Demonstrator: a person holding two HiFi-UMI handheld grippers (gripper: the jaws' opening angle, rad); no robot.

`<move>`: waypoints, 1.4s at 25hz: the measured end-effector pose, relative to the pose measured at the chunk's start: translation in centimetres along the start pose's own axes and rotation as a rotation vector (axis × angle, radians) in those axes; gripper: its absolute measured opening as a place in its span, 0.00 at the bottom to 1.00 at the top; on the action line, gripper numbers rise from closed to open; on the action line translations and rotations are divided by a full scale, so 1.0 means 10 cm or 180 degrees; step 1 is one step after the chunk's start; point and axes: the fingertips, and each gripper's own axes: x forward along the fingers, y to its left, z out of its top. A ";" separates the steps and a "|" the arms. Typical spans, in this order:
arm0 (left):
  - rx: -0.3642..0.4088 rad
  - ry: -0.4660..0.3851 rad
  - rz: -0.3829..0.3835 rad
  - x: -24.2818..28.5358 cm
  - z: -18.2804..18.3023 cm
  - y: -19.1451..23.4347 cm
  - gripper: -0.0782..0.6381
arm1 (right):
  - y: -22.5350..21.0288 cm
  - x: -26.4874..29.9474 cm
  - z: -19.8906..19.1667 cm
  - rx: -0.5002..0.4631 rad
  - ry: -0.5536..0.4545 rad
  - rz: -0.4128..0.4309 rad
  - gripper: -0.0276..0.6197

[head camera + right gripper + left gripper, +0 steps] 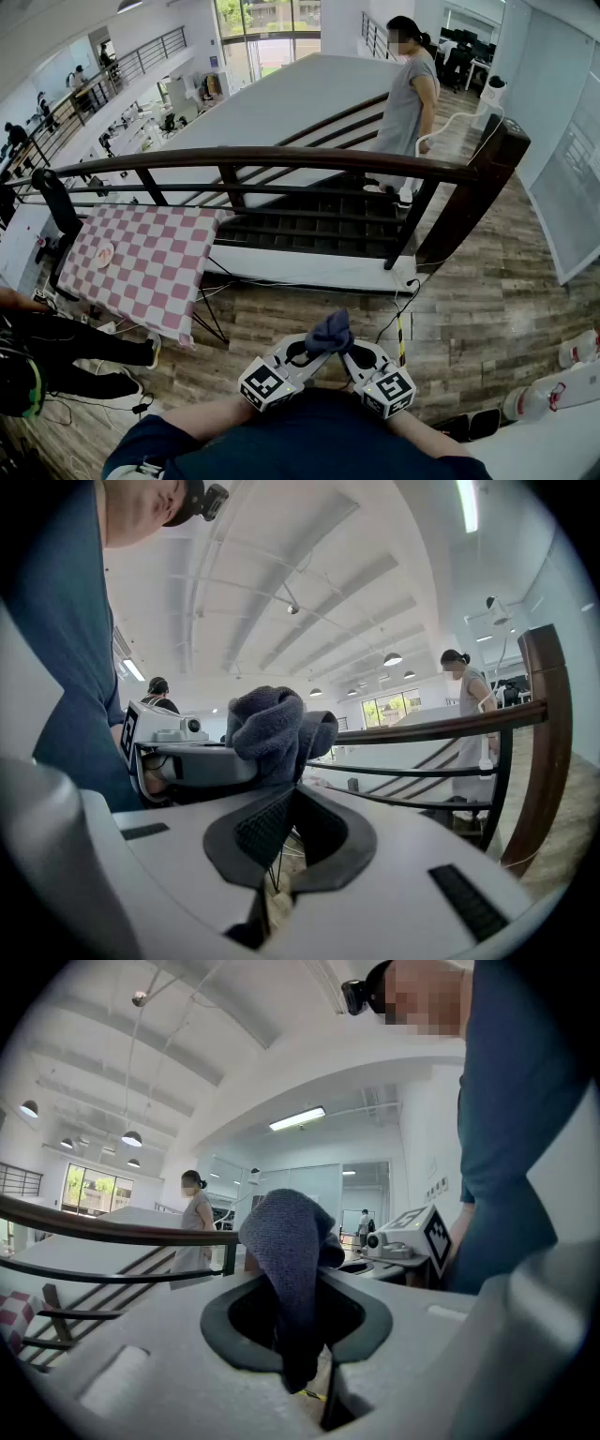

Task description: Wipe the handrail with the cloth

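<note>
A dark blue cloth (pixel 330 332) is bunched up close to my body, about a metre short of the brown wooden handrail (pixel 281 157), which curves across the view to a dark corner post (pixel 478 192). My left gripper (pixel 312 350) and right gripper (pixel 345 352) meet at the cloth, each shut on one side of it. In the left gripper view the cloth (pixel 286 1251) stands up out of the left gripper (pixel 298 1290), with the handrail (pixel 94 1233) far off at left. The right gripper view has the cloth (pixel 272 726) pinched at the tip of the right gripper (pixel 286 794), and the handrail (pixel 441 726) beyond.
A pink-and-white checkered table (pixel 141 262) stands under the rail at left. Someone in a grey dress (pixel 408 103) stands beyond the rail by the stairs. Black cables (pixel 398 314) trail over the wooden floor. White equipment (pixel 562 386) sits at lower right, and a seated person's legs (pixel 66 347) at lower left.
</note>
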 end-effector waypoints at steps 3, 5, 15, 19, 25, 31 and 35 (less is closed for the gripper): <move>0.0012 0.0000 -0.0005 0.01 0.00 0.02 0.20 | -0.02 0.01 0.00 0.0001 0.0000 -0.0005 0.06; 0.0015 0.0000 0.0000 0.02 0.00 0.03 0.20 | -0.03 0.02 -0.01 -0.0001 0.0006 -0.0005 0.06; 0.0029 -0.0026 0.0018 0.02 0.04 0.02 0.20 | -0.04 0.01 -0.01 -0.0022 0.0024 0.0028 0.06; 0.0021 -0.0038 0.0042 0.05 0.05 0.03 0.20 | -0.07 0.01 0.03 -0.0036 -0.0008 0.0045 0.06; 0.0048 -0.0058 0.0111 0.18 0.10 0.03 0.20 | -0.20 -0.06 0.10 -0.0030 -0.0048 0.0073 0.06; 0.0079 -0.0061 0.0208 0.40 0.13 -0.02 0.20 | -0.38 -0.14 0.12 -0.0025 -0.0089 0.0206 0.06; 0.0065 -0.0031 0.0267 0.58 0.04 -0.12 0.20 | -0.55 -0.26 0.00 0.0028 -0.0040 0.0262 0.06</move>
